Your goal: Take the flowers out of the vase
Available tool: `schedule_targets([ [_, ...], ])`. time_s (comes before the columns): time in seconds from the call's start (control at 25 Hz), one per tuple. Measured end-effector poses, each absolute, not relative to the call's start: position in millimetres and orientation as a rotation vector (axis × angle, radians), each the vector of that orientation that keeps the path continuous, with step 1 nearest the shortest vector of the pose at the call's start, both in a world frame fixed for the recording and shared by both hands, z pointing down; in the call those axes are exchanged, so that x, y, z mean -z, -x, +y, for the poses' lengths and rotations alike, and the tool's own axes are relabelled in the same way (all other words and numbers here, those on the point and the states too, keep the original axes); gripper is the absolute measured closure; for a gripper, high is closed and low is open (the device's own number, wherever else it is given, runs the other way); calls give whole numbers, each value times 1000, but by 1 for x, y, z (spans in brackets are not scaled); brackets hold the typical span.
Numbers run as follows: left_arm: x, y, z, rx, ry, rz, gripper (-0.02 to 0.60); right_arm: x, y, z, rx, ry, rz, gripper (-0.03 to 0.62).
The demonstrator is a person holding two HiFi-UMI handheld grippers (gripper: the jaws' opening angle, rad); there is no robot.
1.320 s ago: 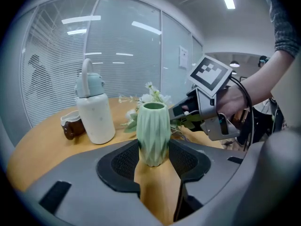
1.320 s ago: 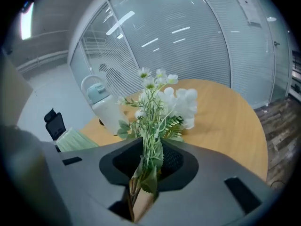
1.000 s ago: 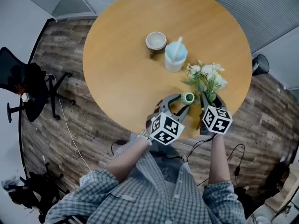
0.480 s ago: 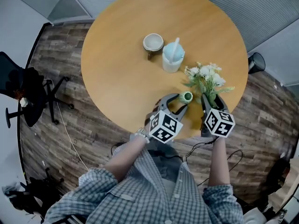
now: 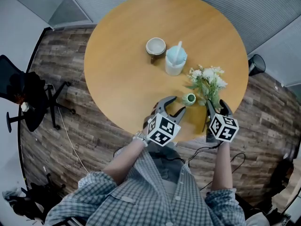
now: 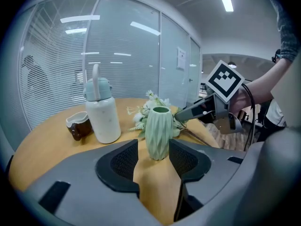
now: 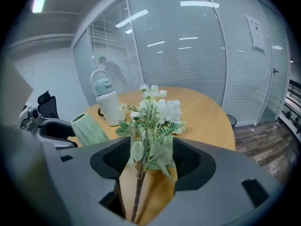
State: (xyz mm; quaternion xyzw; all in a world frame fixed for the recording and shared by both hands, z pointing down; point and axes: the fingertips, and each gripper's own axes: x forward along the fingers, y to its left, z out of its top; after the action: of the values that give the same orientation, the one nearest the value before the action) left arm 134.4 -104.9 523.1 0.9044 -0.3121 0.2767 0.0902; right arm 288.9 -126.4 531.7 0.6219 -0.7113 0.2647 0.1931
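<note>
No word, brand or number can be read here. A white sheet (image 6: 181,58) hangs on the glass wall; its print is too small to make out. The left cube (image 5: 163,129), on my left claw (image 5: 175,105), and the right cube (image 5: 224,127), on my right claw (image 5: 215,104), carry black-and-white square marker patterns, not letters or digits.
</note>
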Motion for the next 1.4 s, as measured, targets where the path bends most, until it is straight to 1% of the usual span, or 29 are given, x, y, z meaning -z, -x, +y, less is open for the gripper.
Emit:
schedule_targets([
  [0.28, -501, -120, -106, -772, -2712, -966, 373, -487, -281, -119, -615, -1817, -2067, 359],
  [0.76, -427, -89, -110, -629, -2784, -1049, 391, -376, -225, -105, -360, -1898, -2306, 361],
  [0.8, -420, -85, -109, -620, -2792, -1055, 400, -371, -220, -102, -347, -1894, -2321, 369],
  [1.0, -387, -63, -104, -576, -2832, -1102, 476, -353, -194, -89, -249, -1881, -2339, 479],
  [1.16, -362, -50, -100, -525, -2850, -1127, 531, -337, -182, -79, -215, -1920, -2342, 545],
  [1.4, -333, -32, -90, -474, -2864, -1171, 569, -312, -158, -72, -170, -1878, -2414, 570],
])
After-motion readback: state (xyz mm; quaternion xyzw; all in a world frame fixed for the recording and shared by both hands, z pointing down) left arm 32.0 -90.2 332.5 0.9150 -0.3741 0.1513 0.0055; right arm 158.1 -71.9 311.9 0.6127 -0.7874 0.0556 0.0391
